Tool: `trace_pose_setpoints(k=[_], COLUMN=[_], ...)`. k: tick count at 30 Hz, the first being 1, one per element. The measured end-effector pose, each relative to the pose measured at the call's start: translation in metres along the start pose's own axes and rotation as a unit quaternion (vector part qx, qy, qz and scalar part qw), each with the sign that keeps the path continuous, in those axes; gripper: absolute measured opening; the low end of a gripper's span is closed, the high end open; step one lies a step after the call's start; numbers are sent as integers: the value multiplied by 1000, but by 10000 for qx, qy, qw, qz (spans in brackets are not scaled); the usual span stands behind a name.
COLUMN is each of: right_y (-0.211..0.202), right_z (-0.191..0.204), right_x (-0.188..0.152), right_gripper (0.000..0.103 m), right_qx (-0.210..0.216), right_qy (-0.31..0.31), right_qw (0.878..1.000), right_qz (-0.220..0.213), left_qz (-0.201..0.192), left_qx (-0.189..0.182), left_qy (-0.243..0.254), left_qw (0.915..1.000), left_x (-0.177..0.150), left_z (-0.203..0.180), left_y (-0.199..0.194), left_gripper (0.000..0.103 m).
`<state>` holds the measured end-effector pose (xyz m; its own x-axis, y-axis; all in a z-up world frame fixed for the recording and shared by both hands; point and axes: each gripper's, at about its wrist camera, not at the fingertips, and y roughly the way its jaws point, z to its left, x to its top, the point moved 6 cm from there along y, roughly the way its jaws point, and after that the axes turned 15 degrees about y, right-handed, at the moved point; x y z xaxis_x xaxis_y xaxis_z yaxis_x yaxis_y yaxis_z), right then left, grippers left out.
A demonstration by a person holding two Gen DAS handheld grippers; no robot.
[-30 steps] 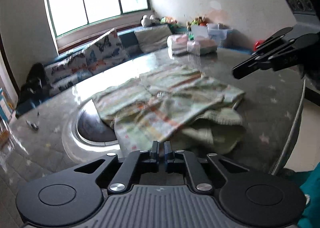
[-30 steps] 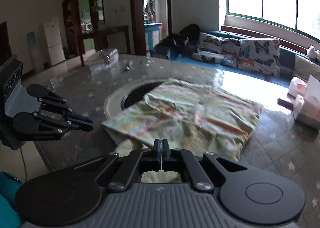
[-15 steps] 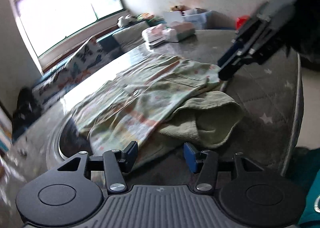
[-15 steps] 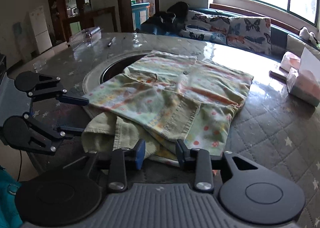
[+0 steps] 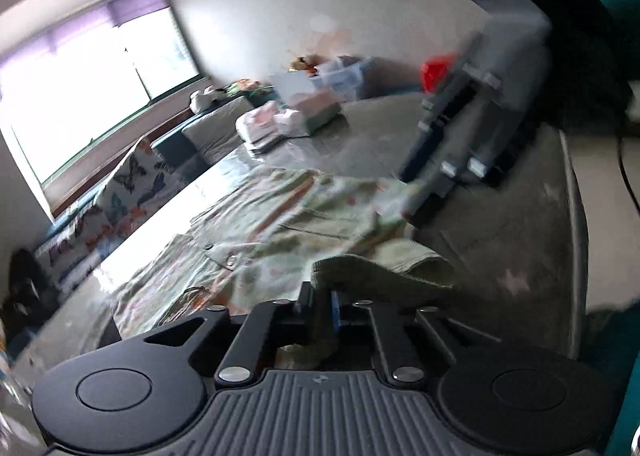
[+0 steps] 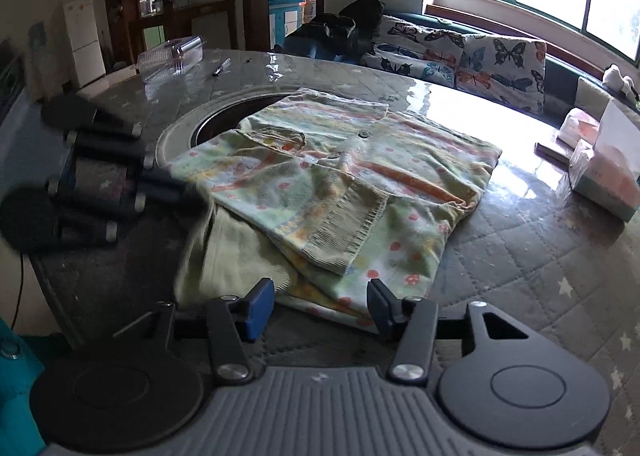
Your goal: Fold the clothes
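One garment (image 6: 352, 183), a flowered cardigan, lies partly folded at the near edge of the table (image 6: 532, 256), its long axis running along that edge. The left gripper (image 5: 322, 306) is clenched on its plain green hem at the near corner; the right gripper (image 6: 320, 306) (jaws spread, holding nothing) faces the hem just ahead.

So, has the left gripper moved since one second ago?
Yes. The left gripper came down and forward, away from the round recess, to the garment's near hem, where its jaws have closed on the green fabric.
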<state>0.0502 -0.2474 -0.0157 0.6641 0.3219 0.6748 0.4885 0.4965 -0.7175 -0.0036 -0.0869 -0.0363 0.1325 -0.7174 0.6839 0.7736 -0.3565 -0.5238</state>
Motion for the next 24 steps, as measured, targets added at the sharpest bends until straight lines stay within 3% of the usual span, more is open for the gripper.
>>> trace_pose_setpoints(k=[8,16,21,24], right_y=[8,28,42,45], right_z=[9,27,28,23], right_x=[4,21,30,37], right_gripper=[58,53,25,15], right_qx=[163,304,545,661], right_qy=[-376,-591,-349,-31], right_qw=[9991,9969,9975,9975], right_qz=[-94,-425,-297,-229], left_qz=[11,111,154,191], left_qx=[76,-91,-126,-132], left_qy=[-1349,-1636,-1689,-1814], left_qw=[9908,9864,9854,9831], left_x=[11,10,7,1], left_z=[64,77,78,79], left_y=[9,21,20,15], left_gripper=[6,6,6,12])
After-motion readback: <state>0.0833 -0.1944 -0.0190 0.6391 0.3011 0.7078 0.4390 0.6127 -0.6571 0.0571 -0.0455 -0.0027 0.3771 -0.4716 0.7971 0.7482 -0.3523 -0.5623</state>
